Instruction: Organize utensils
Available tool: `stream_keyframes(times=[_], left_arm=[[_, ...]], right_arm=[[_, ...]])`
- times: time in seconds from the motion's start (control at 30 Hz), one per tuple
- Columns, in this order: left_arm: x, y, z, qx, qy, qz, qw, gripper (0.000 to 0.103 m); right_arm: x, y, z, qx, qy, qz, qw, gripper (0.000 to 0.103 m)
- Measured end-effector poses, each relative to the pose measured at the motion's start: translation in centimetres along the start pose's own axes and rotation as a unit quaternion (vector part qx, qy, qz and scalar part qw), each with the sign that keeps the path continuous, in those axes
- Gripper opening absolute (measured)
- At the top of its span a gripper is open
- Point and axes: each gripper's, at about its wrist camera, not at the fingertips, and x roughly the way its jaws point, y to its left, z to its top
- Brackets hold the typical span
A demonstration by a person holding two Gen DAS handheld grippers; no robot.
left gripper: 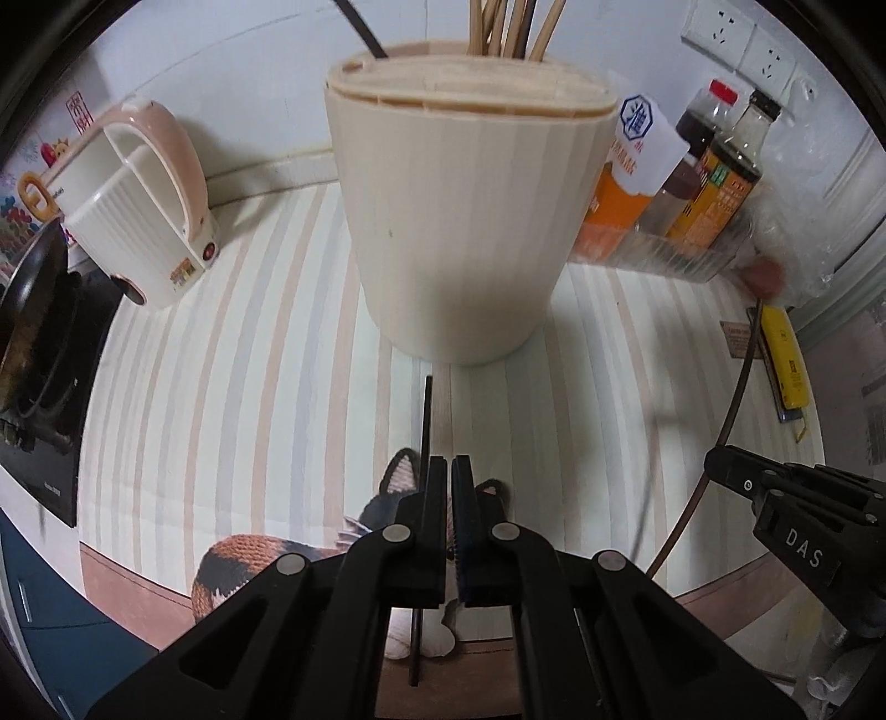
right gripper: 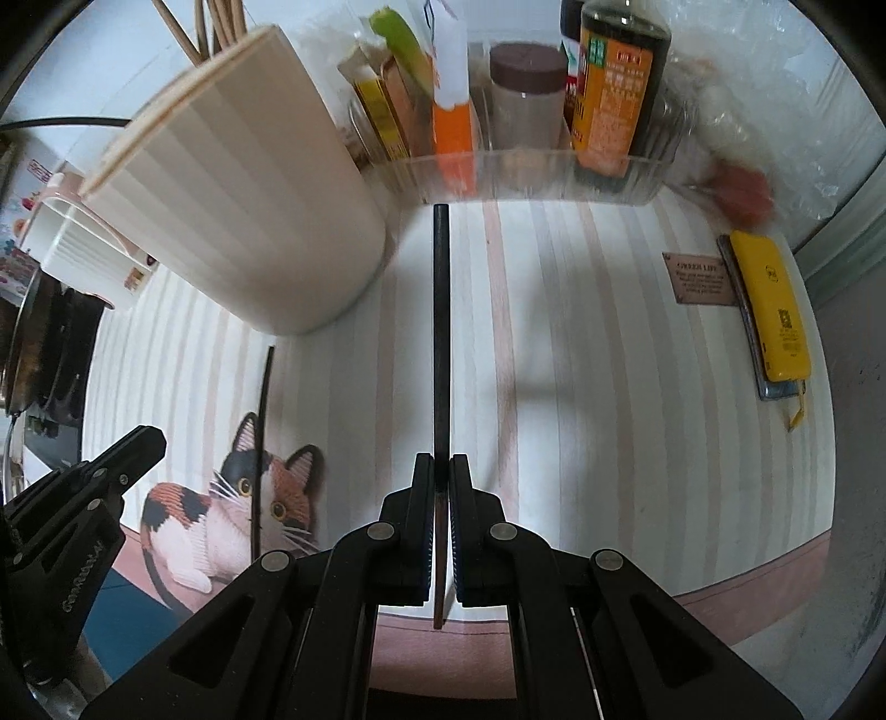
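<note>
A cream ribbed utensil holder (left gripper: 462, 221) stands on the striped mat, with several wooden chopsticks (left gripper: 498, 25) and a dark one sticking out of its top; it also shows in the right wrist view (right gripper: 249, 221). A dark chopstick (left gripper: 425, 421) lies on the mat, running under my left gripper (left gripper: 448, 471), whose jaws are closed with nothing between them. My right gripper (right gripper: 441, 471) is shut on another dark chopstick (right gripper: 441, 332) that points forward toward the clear tray. The right gripper also shows in the left wrist view (left gripper: 714, 459), and the left in the right wrist view (right gripper: 149, 440).
A clear tray (right gripper: 526, 171) holds sauce bottles (right gripper: 614, 83) and packets behind the mat. A cream and pink kettle (left gripper: 144, 199) and a black stove with a pan (left gripper: 33, 332) are at the left. A yellow phone (right gripper: 769, 310) lies at the right. The mat has a cat picture (right gripper: 232, 509).
</note>
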Motion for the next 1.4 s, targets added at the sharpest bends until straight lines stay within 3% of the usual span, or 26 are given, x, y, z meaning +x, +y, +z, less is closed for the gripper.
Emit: stream_keyframes(times=[0.4,0.73,1.4], left_arm=[[-2.8,-0.3,1.3,-0.001,-0.046,0.000,0.9989,0.000],[-5.8,-1.0,2.8,0.015,-0.109,0.017,0.9938,0.000],[-14.3,0.0,7.8,-0.009,-0.172,-0.069,0.9826,0.000]], right_arm=[[-2.7,0.3,0.9,-0.006,-0.031,0.008,0.999,0.005],[-5.9,0.5,2.5,-0.005,-0.070,0.018,0.997,0.005],[-15.7,1.7,6.5,-0.019,-0.150,0.063,0.987,0.005]])
